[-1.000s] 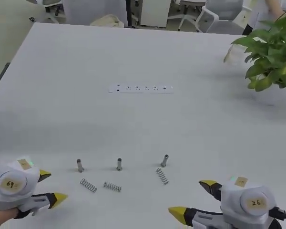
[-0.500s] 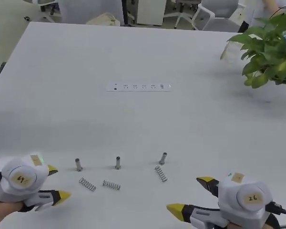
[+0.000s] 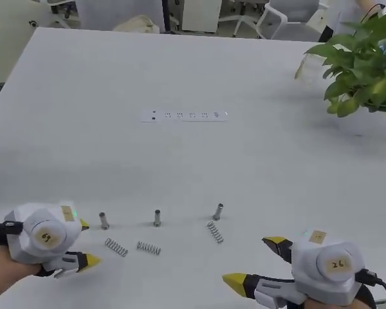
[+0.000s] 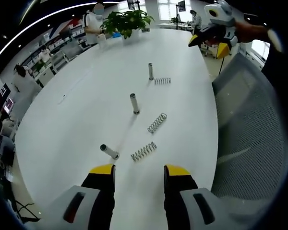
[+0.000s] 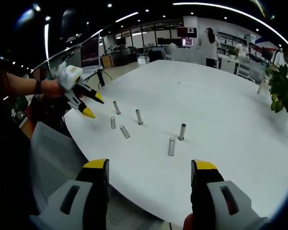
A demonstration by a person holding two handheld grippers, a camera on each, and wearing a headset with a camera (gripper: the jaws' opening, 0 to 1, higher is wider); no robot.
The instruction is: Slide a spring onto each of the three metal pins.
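Silvery upright pins (image 3: 157,217) (all bare); coiled springs (image 3: 148,248) alongside.

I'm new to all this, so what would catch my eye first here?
Two yellow-tipped tools, the left gripper and right gripper, hover open at the near edge of the white table. Between them stand three metal pins in a row, a spring lying near each. A leafy plant sits far right.

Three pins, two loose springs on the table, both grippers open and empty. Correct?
No: there are three loose springs, not two, as the head view shows. The rest holds: three pins, left gripper and right gripper open and empty.
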